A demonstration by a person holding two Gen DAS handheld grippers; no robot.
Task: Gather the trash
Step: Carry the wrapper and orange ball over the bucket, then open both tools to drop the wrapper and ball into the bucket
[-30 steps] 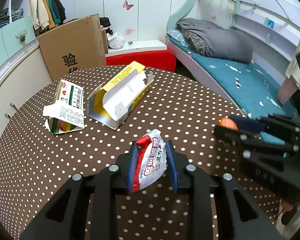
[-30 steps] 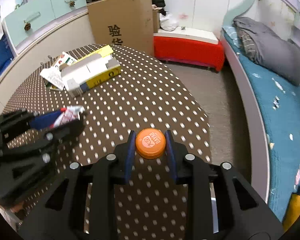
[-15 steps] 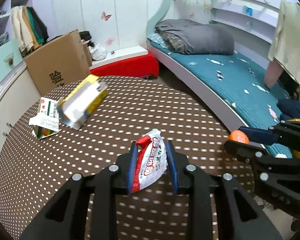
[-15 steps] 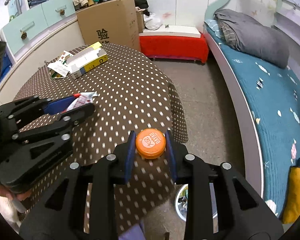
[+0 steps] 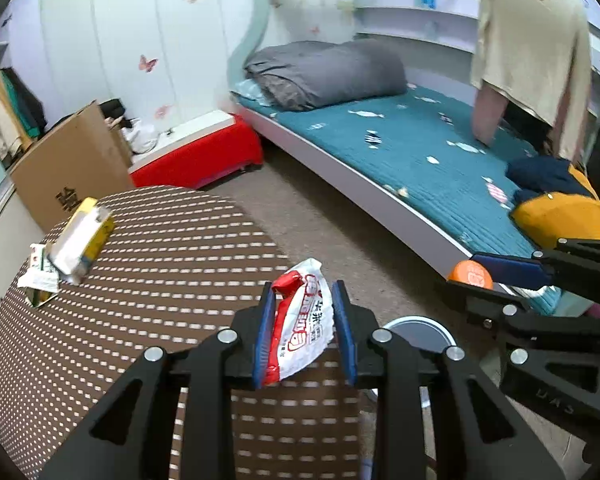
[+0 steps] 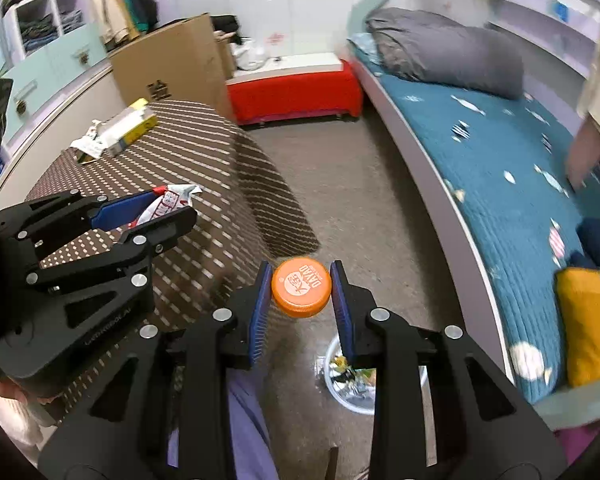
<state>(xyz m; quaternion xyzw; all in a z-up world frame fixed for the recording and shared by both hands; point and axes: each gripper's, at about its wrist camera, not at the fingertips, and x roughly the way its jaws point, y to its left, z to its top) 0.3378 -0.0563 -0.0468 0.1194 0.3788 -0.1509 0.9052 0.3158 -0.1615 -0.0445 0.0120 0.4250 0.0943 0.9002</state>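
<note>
Two claws clamped: wrapper (image 5: 300,316), cap (image 6: 301,287)

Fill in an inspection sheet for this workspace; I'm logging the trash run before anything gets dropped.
Surface: round table under a brown dotted cloth.
Job's things: red-and-white wrapper and orange bottle cap, both gripped; bin on the floor already holds litter.
Clutter: yellow carton and a flattened packet at the table's far edge.
Grippers: left gripper shut on the wrapper; right gripper shut on the cap, above the bin.
Cables: nothing seen.
Surroundings: bed, red bench, cardboard box.
</note>
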